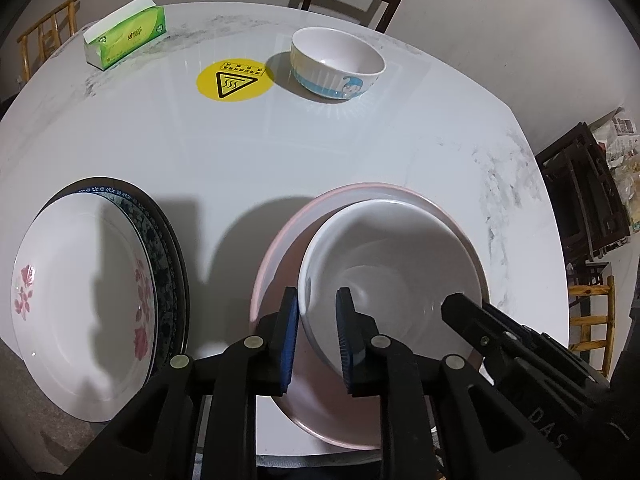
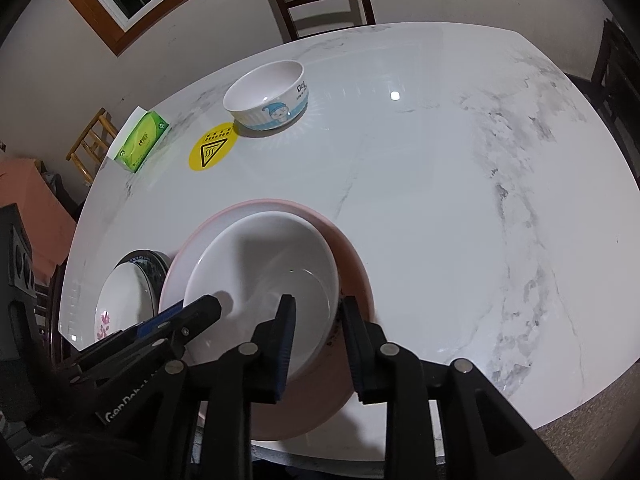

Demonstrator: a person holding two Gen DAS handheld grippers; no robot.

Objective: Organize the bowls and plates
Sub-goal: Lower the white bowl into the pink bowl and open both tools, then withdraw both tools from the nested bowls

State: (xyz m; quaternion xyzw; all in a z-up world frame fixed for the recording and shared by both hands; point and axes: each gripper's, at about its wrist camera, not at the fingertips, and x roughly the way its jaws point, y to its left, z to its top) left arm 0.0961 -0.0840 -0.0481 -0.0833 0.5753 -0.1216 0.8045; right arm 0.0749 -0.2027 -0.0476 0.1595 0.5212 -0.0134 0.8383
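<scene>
Both grippers, left and right, straddle opposite rims of the white bowl with jaws open and not visibly pinching, apparently seating it in the pink bowl near the plates; a cartoon bowl waits.

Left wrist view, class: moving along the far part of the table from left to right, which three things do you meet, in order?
Green tissue box → yellow round hot-surface warning sticker → white bowl with a blue cartoon figure.
</scene>
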